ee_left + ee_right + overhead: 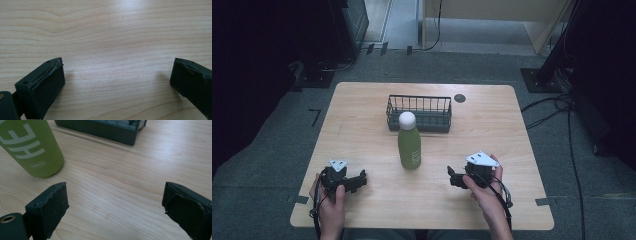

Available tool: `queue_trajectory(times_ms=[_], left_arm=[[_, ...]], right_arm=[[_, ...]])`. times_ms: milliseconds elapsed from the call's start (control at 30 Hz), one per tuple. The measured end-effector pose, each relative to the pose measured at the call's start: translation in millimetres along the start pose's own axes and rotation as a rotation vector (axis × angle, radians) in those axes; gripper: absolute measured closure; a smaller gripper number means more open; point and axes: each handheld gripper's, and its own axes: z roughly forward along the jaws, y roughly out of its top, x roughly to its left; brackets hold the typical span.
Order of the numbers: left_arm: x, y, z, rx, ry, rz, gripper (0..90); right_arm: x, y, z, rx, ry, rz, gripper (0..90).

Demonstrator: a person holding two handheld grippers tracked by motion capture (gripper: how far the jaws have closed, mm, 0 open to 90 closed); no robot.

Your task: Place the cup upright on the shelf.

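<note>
So nothing's started imo: green bottle [409, 145] stands upright mid-bench [362, 100], just in front of wire basket [419, 113], w/ left tool [358, 181] & right tool [454, 178] both spread apart, empty.

Grey carpet [272, 165], dark surroundings

bottle [409, 142]: 1 | wire basket [418, 114]: 1 | table [362, 110]: 1 | left claw [360, 180] + right claw [453, 177]: 2
</note>
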Motion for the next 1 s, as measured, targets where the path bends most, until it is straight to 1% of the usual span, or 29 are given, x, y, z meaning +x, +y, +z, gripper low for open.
queue_trajectory(times_ms=[167, 267, 333, 367, 400, 467, 533, 567, 600, 700, 767, 800, 1000], left_arm=[[0.0, 0.0, 0.0, 0.000, 0.000, -0.001, 0.0], [0.0, 0.0, 0.0, 0.000, 0.000, 0.000, 0.0], [0.0, 0.0, 0.0, 0.000, 0.000, 0.000, 0.0], [0.0, 0.0, 0.0, 0.000, 0.000, 0.000, 0.0], [0.0, 0.0, 0.0, 0.000, 0.000, 0.000, 0.0], [0.0, 0.0, 0.0, 0.000, 0.000, 0.000, 0.0], [0.0, 0.0, 0.0, 0.000, 0.000, 0.000, 0.0], [0.0, 0.0, 0.0, 0.000, 0.000, 0.000, 0.0], [0.0, 0.0, 0.0, 0.000, 0.000, 0.000, 0.0], [0.0, 0.0, 0.0, 0.000, 0.000, 0.000, 0.0], [0.0, 0.0, 0.0, 0.000, 0.000, 0.000, 0.0], [0.0, 0.0, 0.0, 0.000, 0.000, 0.000, 0.0], [0.0, 0.0, 0.0, 0.000, 0.000, 0.000, 0.0]], right_arm=[[10.7, 4.2, 5.6, 0.000, 0.026, -0.009, 6.1], [17.2, 6.0, 8.3, -0.011, 0.042, -0.022, 7.5], [23.6, 7.8, 10.9, -0.009, 0.052, -0.031, 7.5], [29.3, 9.8, 13.5, -0.011, 0.068, -0.039, 7.5], [29.3, 9.8, 13.5, -0.011, 0.068, -0.039, 7.5], [34.5, 11.8, 15.7, -0.012, 0.079, -0.047, 7.5], [40.9, 14.1, 17.8, -0.018, 0.090, -0.050, 7.5], [46.8, 16.2, 19.3, -0.028, 0.100, -0.052, 7.5], [46.8, 16.2, 19.3, -0.028, 0.100, -0.052, 7.5], [54.5, 18.4, 21.1, -0.047, 0.115, -0.054, 7.6], [61.4, 20.1, 23.4, -0.053, 0.136, -0.058, 7.7], [61.4, 20.1, 23.4, -0.053, 0.136, -0.058, 7.7], [74.1, 24.0, 29.2, -0.063, 0.175, -0.056, 8.0]])
